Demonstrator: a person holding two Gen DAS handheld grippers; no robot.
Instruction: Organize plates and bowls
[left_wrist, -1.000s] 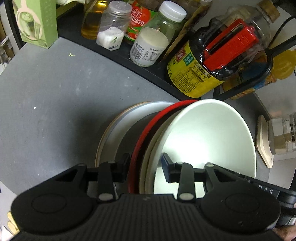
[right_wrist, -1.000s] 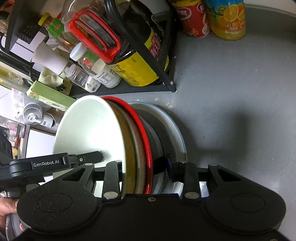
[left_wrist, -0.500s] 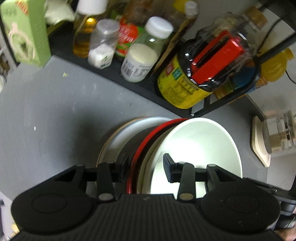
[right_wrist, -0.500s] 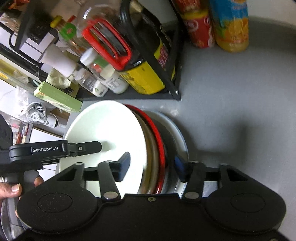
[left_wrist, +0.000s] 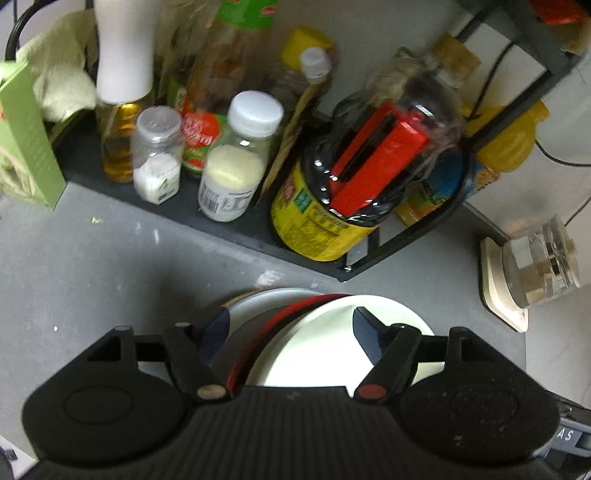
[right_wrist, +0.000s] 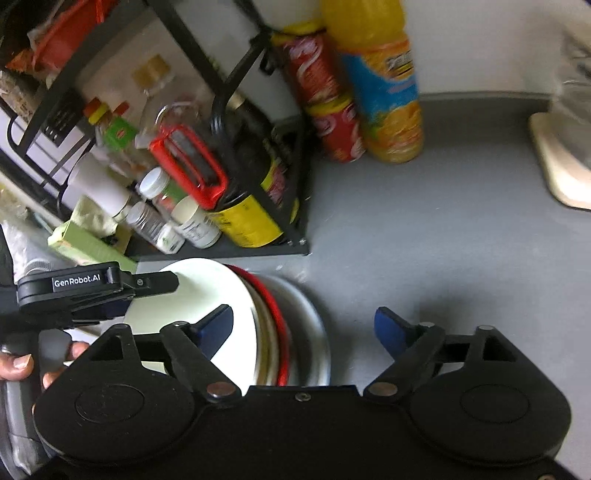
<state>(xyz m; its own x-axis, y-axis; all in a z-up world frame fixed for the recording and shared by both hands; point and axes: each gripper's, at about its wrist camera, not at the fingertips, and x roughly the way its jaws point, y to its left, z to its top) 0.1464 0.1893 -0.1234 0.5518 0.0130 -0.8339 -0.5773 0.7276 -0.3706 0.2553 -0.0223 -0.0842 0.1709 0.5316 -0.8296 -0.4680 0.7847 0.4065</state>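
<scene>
A stack of dishes sits on the grey counter: a white bowl (left_wrist: 317, 354) on top, a red-rimmed dish (left_wrist: 295, 310) under it, and a pale grey plate (left_wrist: 266, 299) at the bottom. The same white bowl (right_wrist: 207, 291), red rim (right_wrist: 273, 306) and grey plate (right_wrist: 314, 332) show in the right wrist view. My left gripper (left_wrist: 291, 332) is open, its jaws wide apart on either side of the stack's rim. My right gripper (right_wrist: 303, 325) is open too, its jaws spread wide and off the dishes. The left gripper (right_wrist: 110, 288) shows at the bowl's far side.
A black wire rack (left_wrist: 221, 225) behind the stack holds several bottles and jars, among them a yellow-labelled dark bottle (left_wrist: 332, 221). An orange juice bottle (right_wrist: 384, 85) and red cans (right_wrist: 325, 103) stand by the wall. A glass jar on a cream base (left_wrist: 535, 266) stands at the right.
Both grippers have opened and let go of the stack's rim. Both have drawn back and up, so the dishes look smaller and lower in each view.
</scene>
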